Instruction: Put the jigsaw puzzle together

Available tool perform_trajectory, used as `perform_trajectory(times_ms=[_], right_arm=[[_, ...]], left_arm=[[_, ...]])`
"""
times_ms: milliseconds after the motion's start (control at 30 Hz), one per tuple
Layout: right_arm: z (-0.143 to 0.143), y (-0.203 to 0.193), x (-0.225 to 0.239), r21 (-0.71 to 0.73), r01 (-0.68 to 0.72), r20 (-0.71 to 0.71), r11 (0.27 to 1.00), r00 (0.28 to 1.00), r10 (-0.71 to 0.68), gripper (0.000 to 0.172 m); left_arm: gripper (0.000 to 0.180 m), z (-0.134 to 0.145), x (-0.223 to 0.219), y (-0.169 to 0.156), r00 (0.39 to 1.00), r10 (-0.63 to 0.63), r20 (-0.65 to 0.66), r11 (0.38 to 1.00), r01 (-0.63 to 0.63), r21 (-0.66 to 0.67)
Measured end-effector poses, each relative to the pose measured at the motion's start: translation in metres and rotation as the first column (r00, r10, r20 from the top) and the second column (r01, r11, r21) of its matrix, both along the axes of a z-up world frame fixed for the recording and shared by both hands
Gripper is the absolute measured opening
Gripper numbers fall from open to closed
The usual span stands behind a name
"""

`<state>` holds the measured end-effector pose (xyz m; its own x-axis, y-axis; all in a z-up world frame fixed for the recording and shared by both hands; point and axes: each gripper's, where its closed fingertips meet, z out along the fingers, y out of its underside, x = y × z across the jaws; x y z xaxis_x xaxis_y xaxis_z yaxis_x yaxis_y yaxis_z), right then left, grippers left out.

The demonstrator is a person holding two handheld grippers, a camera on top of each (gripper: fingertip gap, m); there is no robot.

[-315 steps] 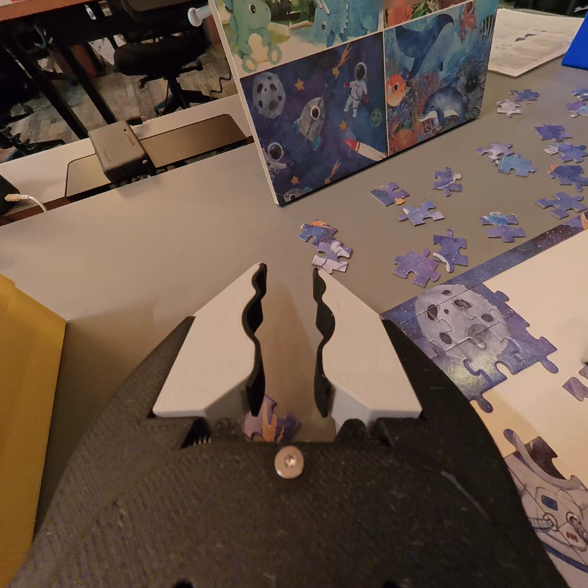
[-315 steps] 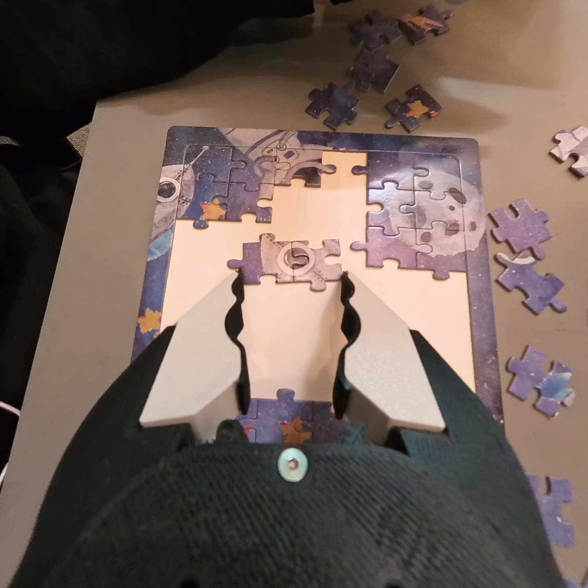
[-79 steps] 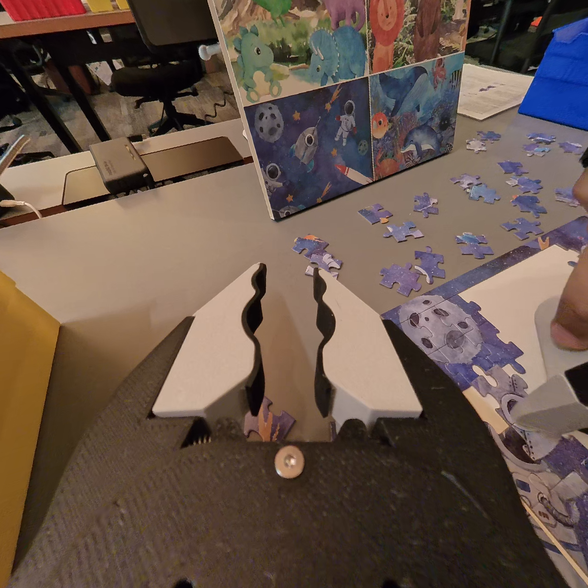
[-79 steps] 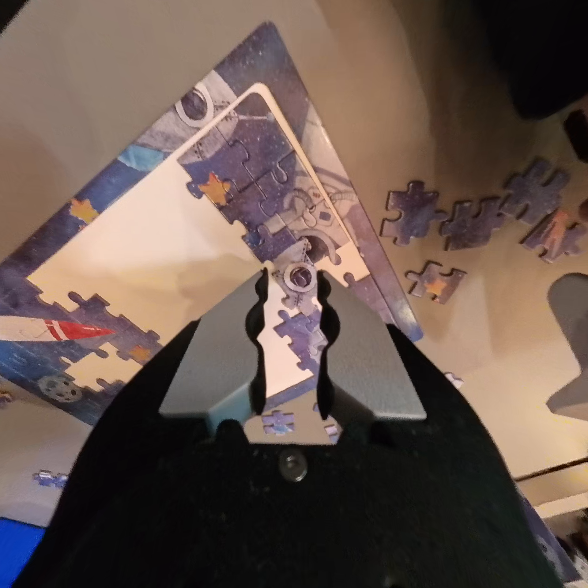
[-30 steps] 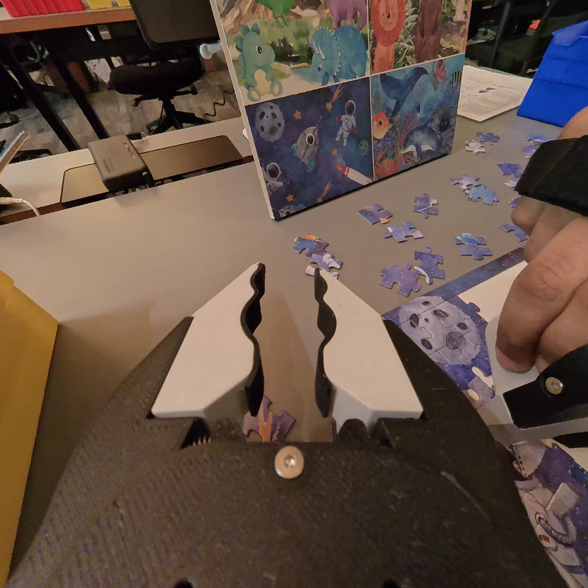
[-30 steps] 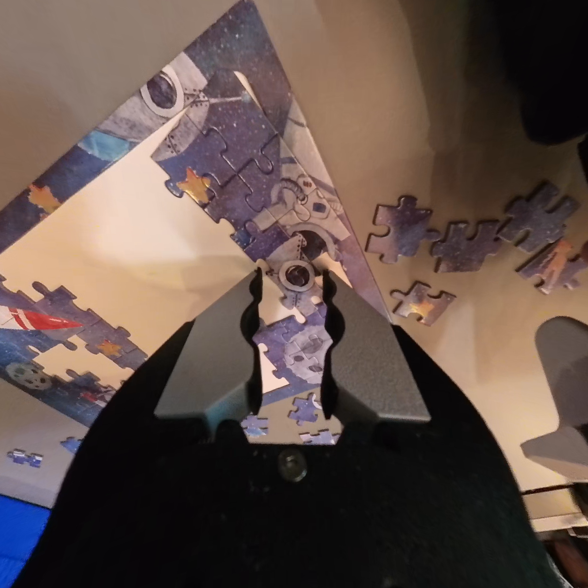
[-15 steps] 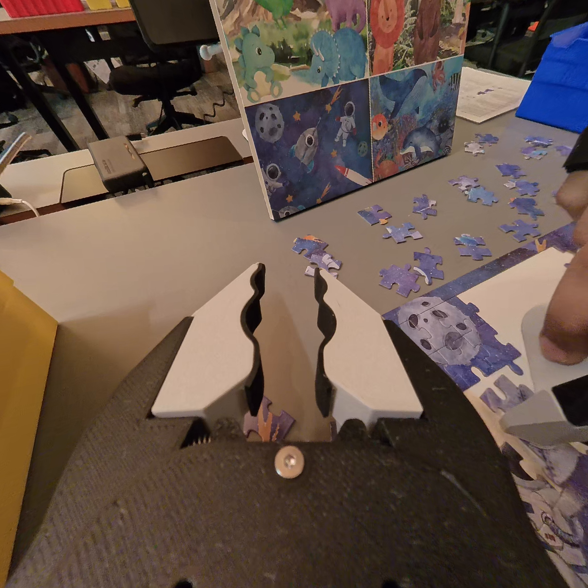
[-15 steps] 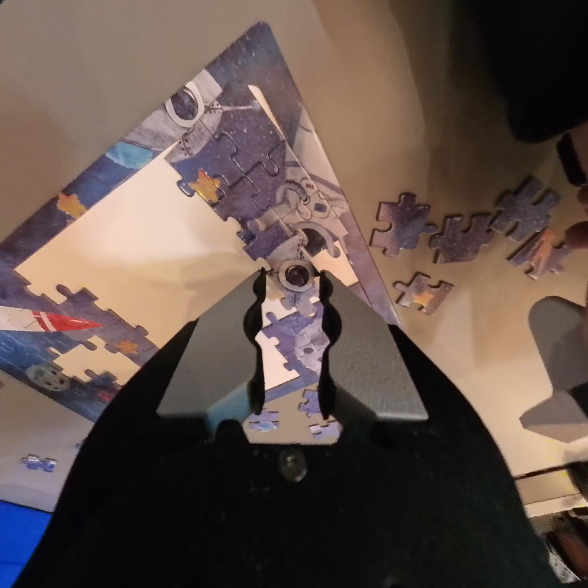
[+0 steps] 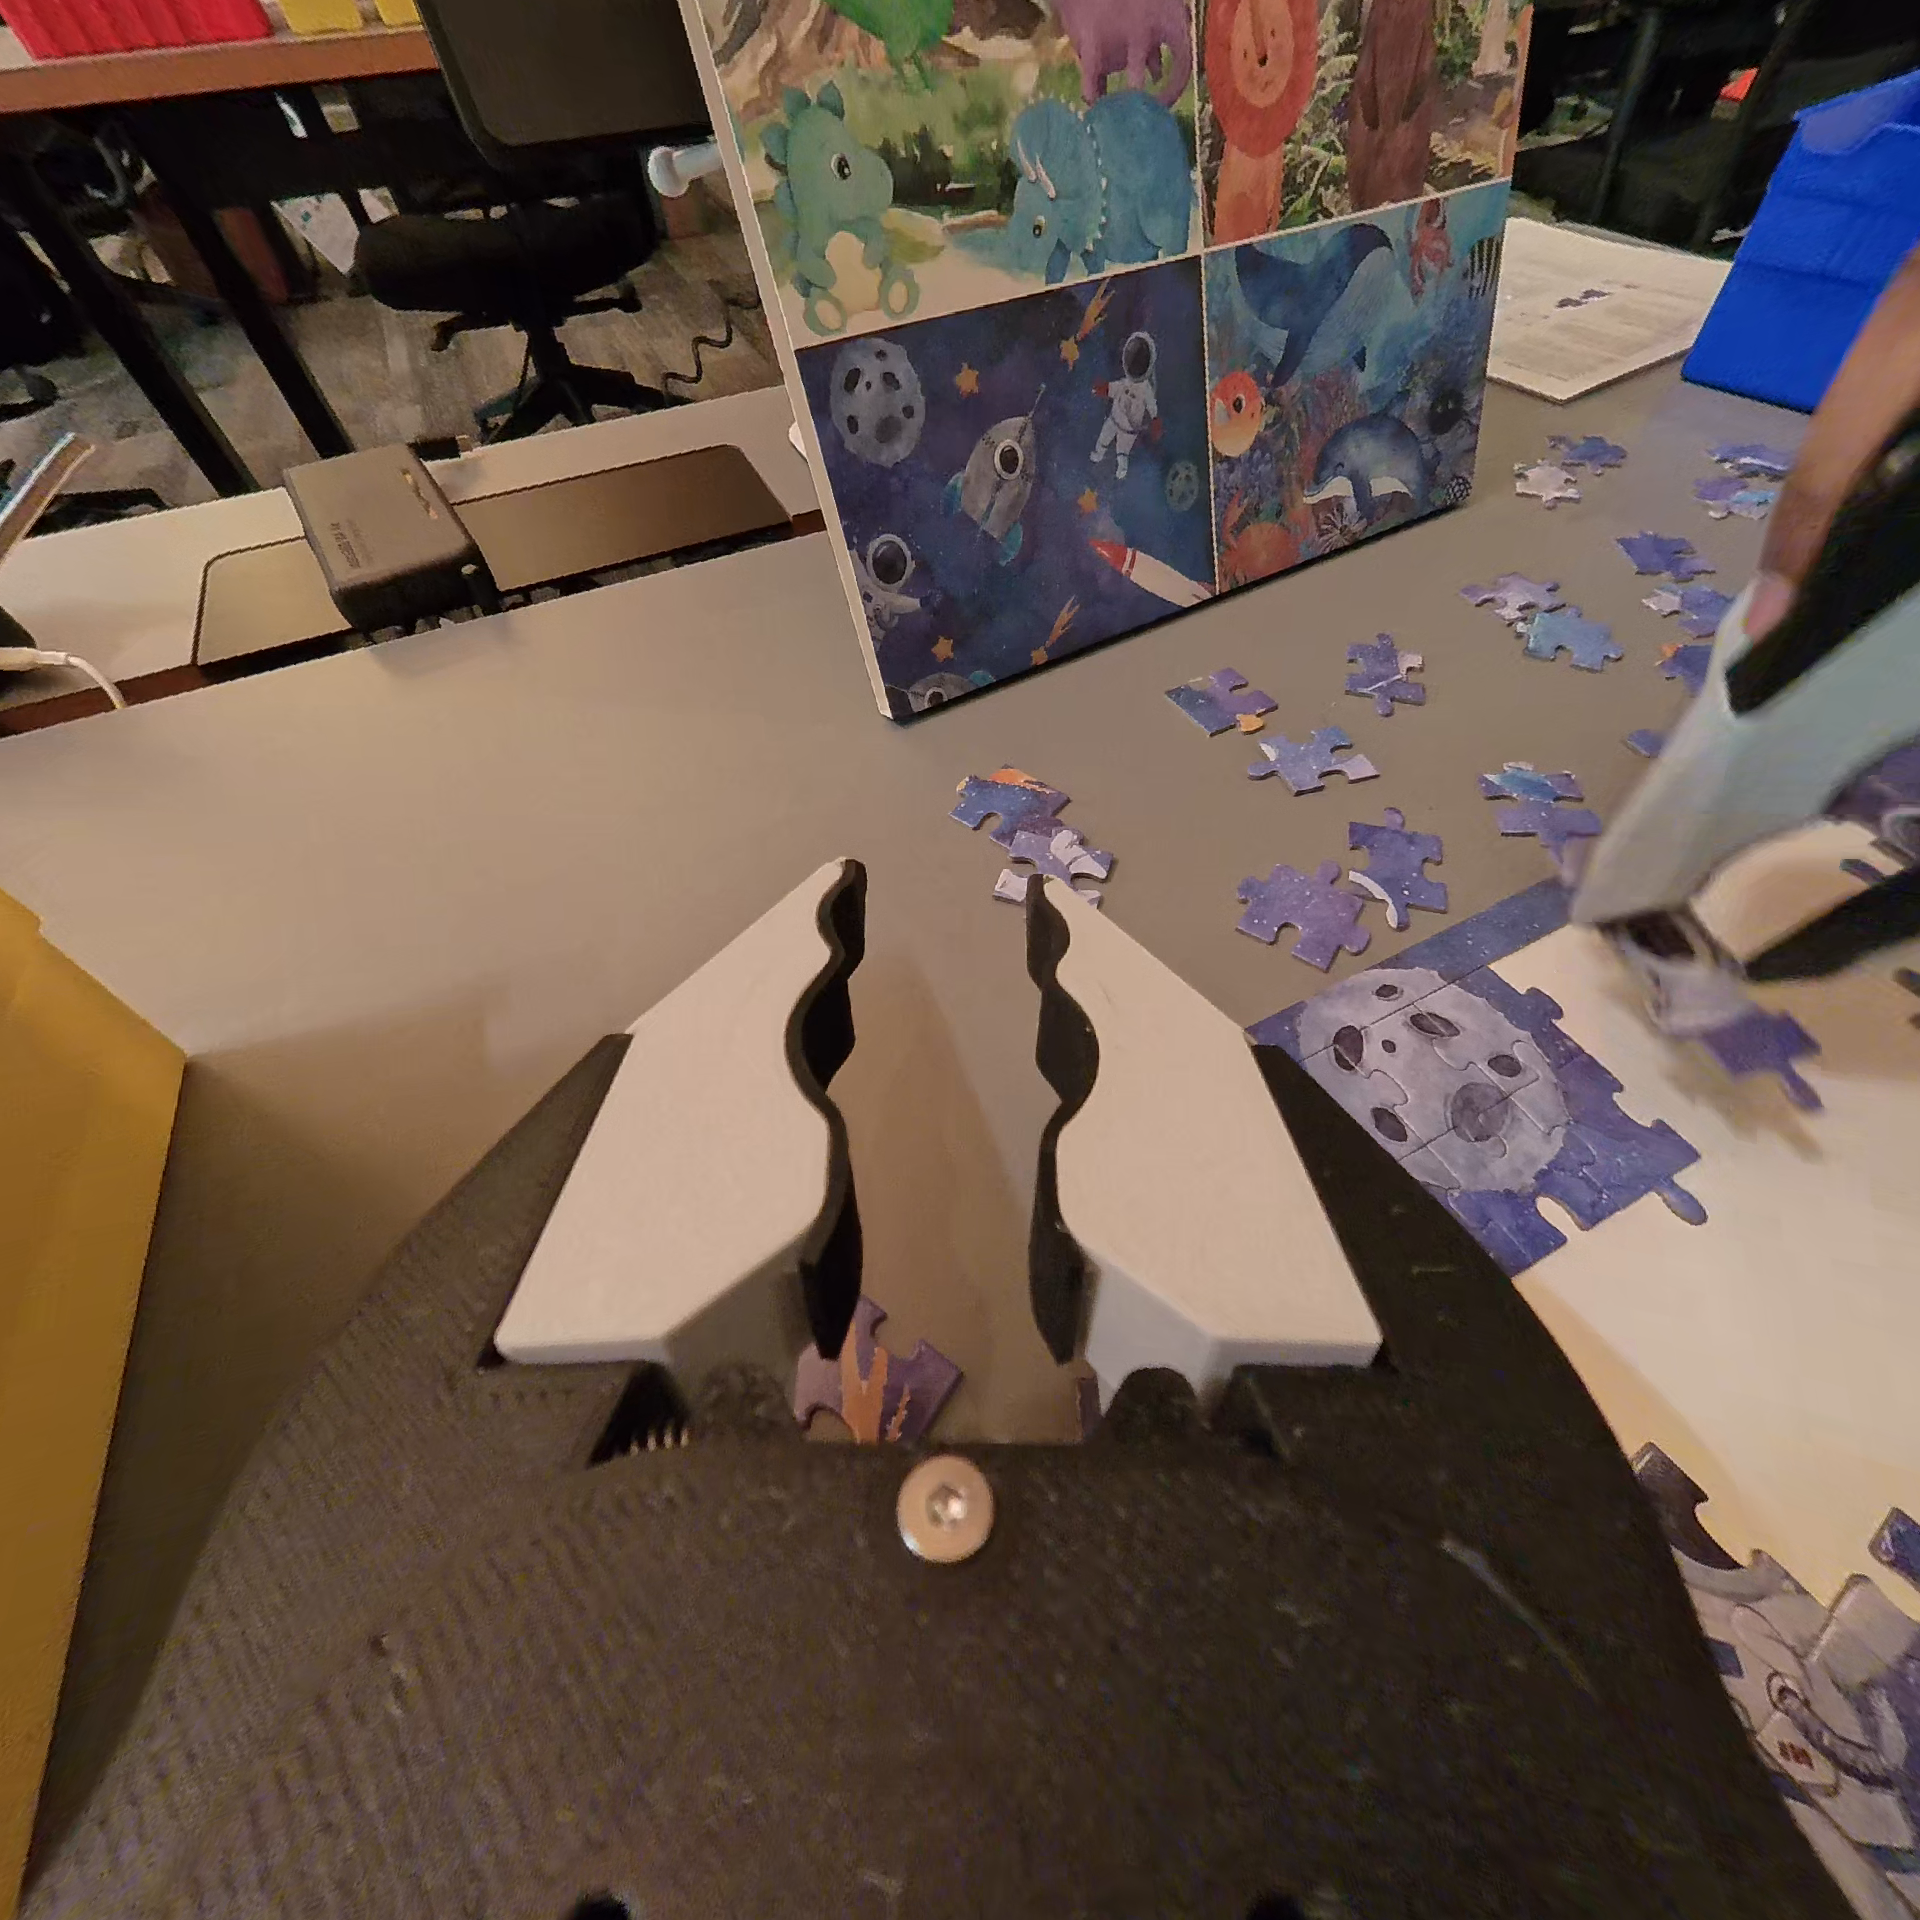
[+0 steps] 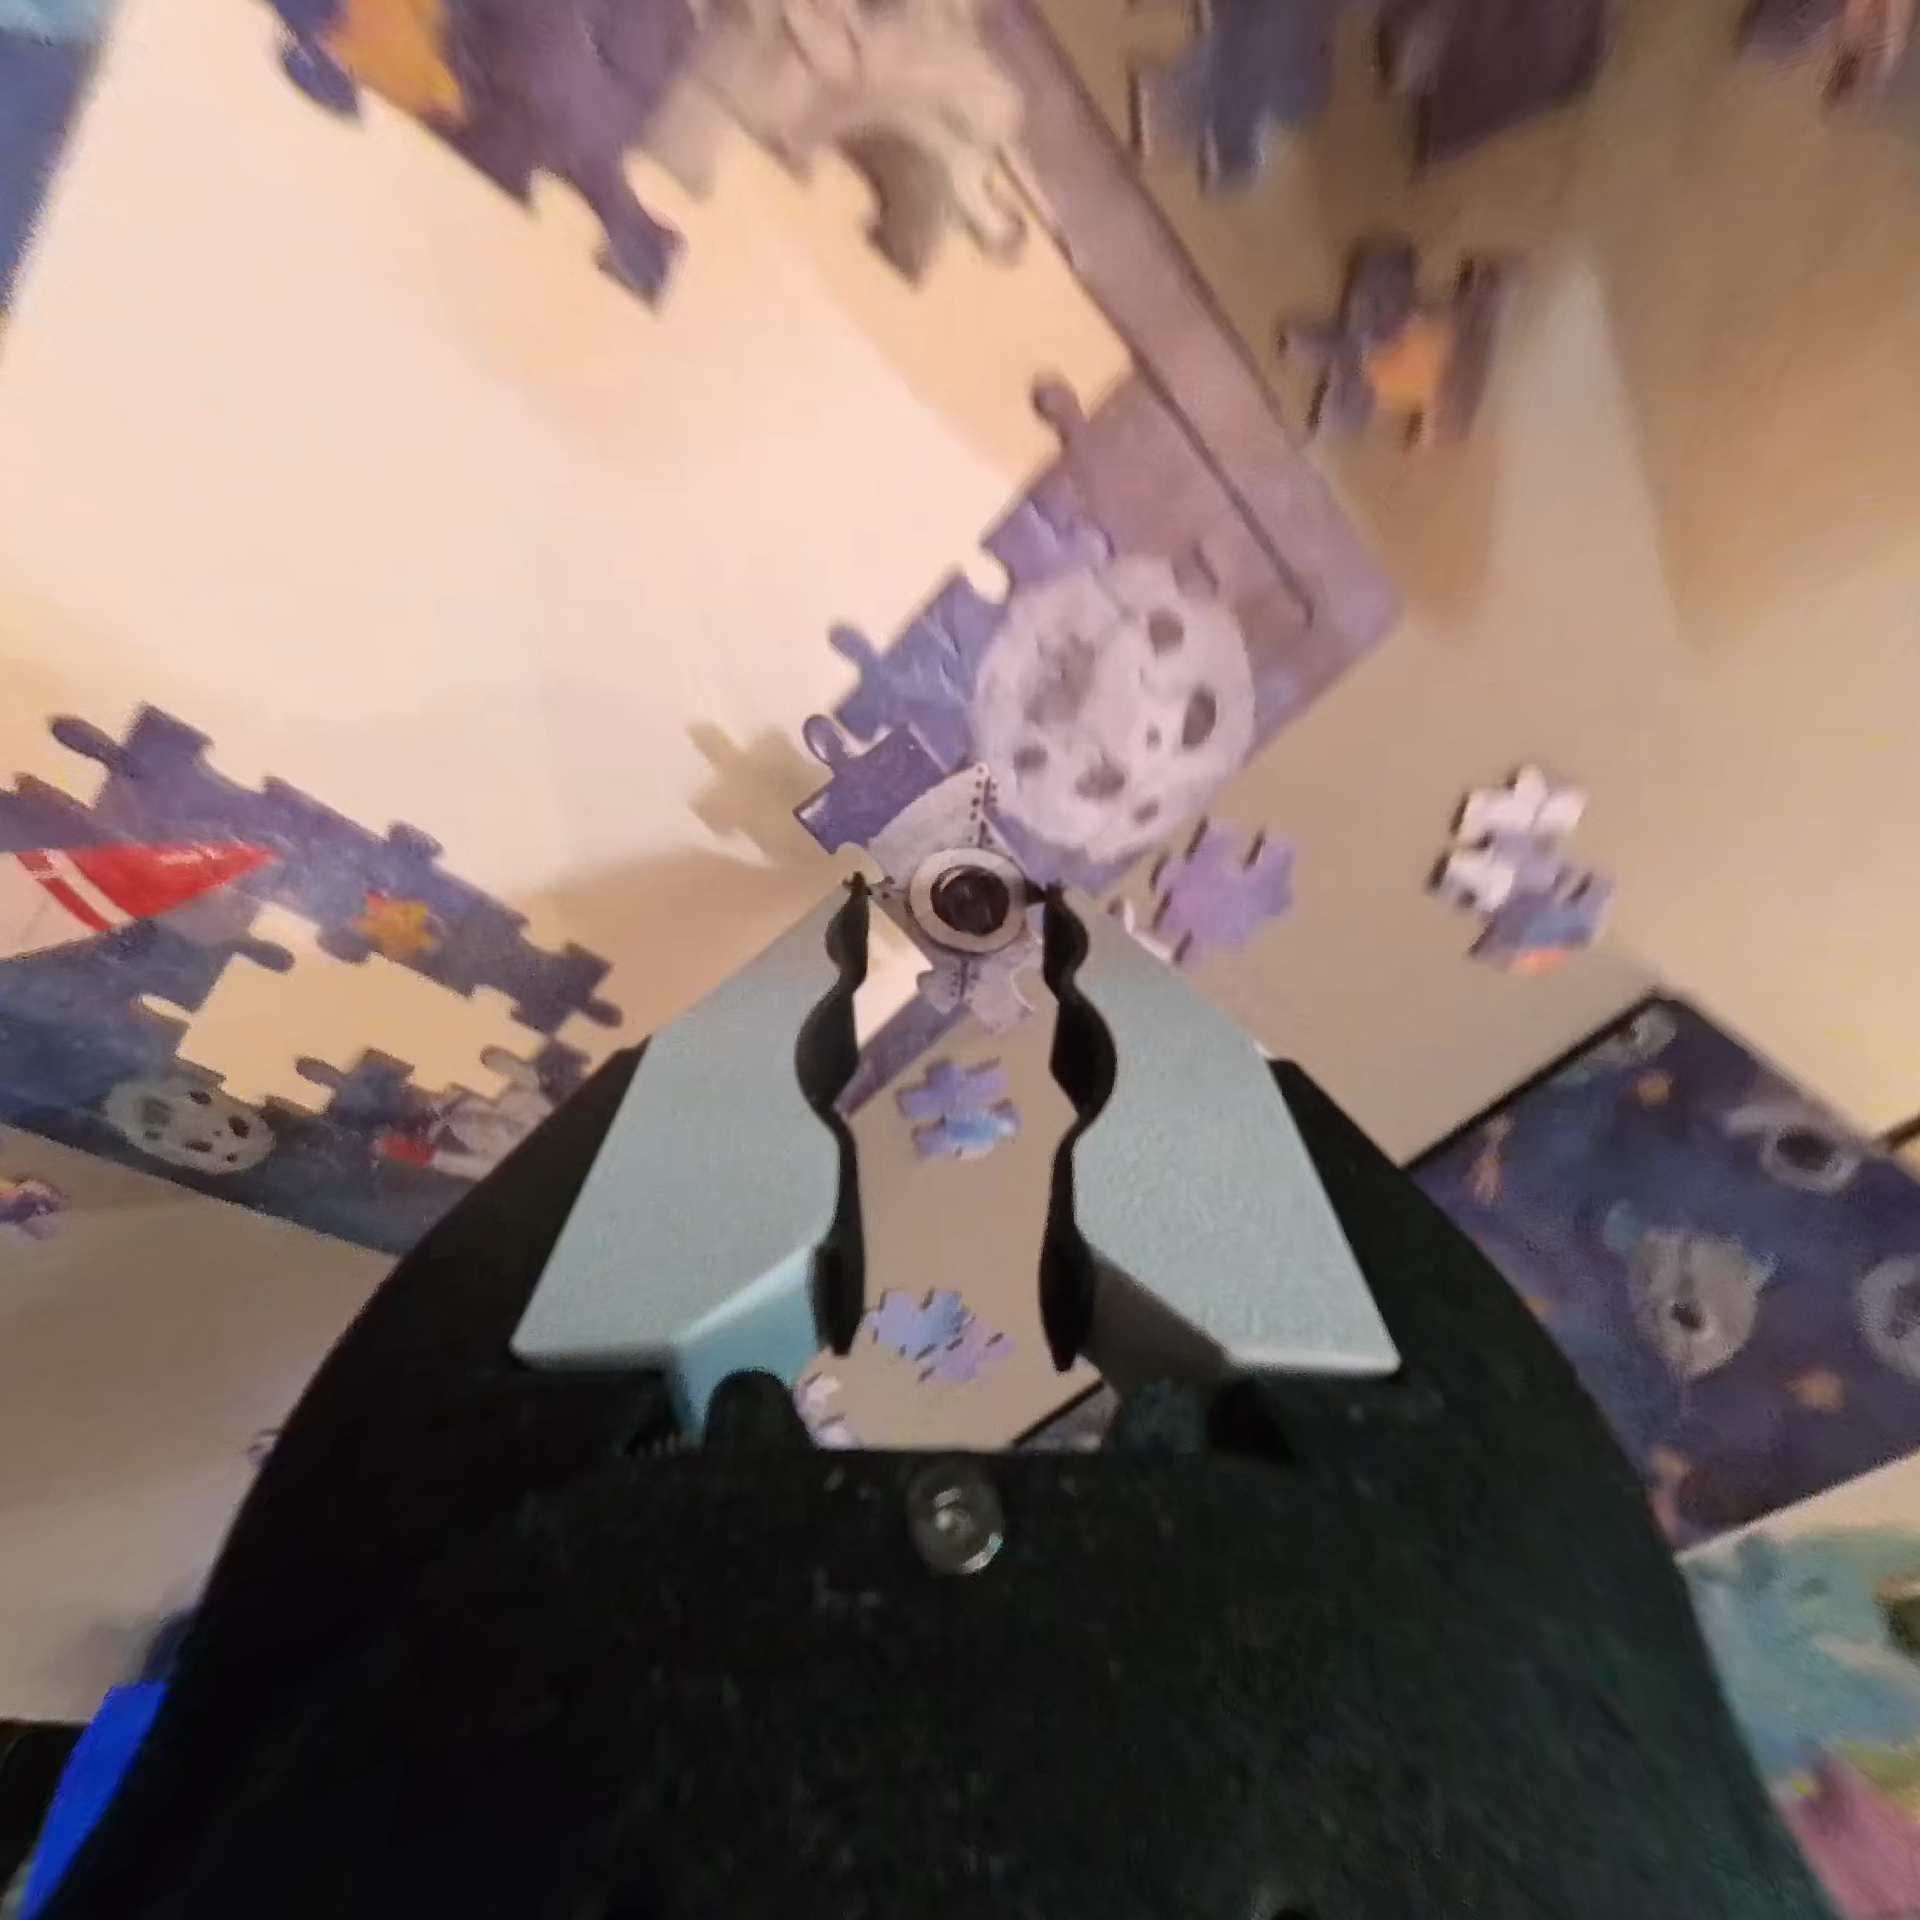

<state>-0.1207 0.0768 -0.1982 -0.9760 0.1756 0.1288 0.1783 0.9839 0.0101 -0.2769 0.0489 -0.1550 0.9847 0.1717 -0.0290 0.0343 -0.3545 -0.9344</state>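
My right gripper [image 10: 951, 894] is shut on a grey and purple porthole puzzle piece [image 10: 914, 821] and holds it in the air above the cream puzzle board [image 10: 416, 499]; its shadow falls on the board. A finished moon cluster [image 10: 1112, 717] lies just beyond it. In the left wrist view the right gripper [image 9: 1673, 935] shows at the right with the blurred piece [image 9: 1725, 1023] hanging from its tips over the board [image 9: 1766, 1299]. My left gripper [image 9: 945, 883] is open and empty above the grey table [image 9: 520, 831]. A loose piece [image 9: 878, 1382] lies on the table under its jaws.
An upright puzzle box [image 9: 1143, 364] stands on the table behind several loose purple pieces [image 9: 1299, 914]. A yellow object [image 9: 62, 1195] is at the left edge, a blue bin [image 9: 1829, 239] and a paper sheet [image 9: 1579, 312] at the far right.
My right gripper has lifted the porthole piece off the board's astronaut corner and swung it toward the moon corner; its view is blurred by motion. The left gripper has not moved.
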Motion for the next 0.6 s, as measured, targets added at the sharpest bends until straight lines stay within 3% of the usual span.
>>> perform_trajectory(times_ms=[167,367,467,600], right_arm=[[-0.010,0.045,0.002,0.024,0.114,0.005,0.993,0.993,-0.114,0.032],[-0.024,0.058,0.001,0.025,0.156,0.022,0.988,0.987,-0.156,0.032],[-0.014,0.028,0.003,-0.066,0.162,-0.005,0.985,0.987,-0.163,0.040],[0.001,-0.058,0.020,-0.277,0.070,-0.027,0.958,0.996,-0.080,0.042]], left_arm=[[0.029,-0.002,-0.001,0.000,1.000,0.004,-0.001,1.000,-0.004,-0.007],[0.029,-0.004,-0.002,0.000,1.000,0.010,-0.002,1.000,-0.010,-0.013],[0.029,-0.003,-0.002,0.000,1.000,0.008,-0.001,1.000,-0.008,-0.011],[0.029,-0.003,0.000,0.001,1.000,0.002,-0.002,1.000,-0.002,-0.011]])
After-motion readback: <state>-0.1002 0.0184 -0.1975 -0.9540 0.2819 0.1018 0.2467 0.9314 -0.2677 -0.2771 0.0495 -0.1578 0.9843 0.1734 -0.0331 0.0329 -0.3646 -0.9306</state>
